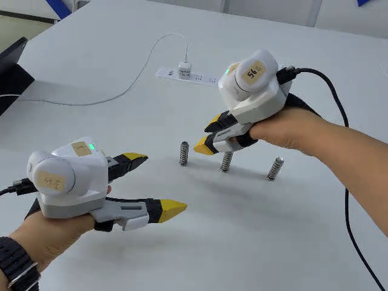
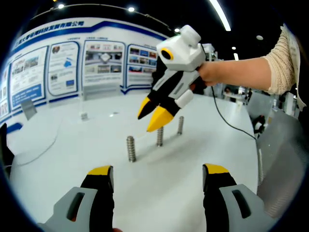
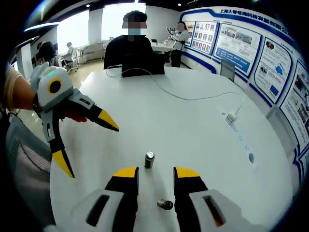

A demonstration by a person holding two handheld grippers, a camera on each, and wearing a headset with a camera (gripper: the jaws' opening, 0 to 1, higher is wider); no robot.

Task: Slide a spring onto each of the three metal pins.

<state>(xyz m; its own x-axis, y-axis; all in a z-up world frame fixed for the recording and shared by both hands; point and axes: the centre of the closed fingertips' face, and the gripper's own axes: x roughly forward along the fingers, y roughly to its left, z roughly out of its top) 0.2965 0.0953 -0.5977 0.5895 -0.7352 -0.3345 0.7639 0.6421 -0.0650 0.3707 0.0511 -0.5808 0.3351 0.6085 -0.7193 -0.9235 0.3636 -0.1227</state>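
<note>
- Your left tool gapes wide, empty, over bare worktop with free room around.
- Your right tool, slightly parted and gripping nothing, hovers close above the middle spring.
- Left spring and right spring flank it, upright, apart.
- The pins are mostly hidden inside the coils.
- Power strip lies well behind.

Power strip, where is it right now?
In the head view, the power strip lies on the far side of the table, beyond the middle spring, a white charger plugged into it.
</note>
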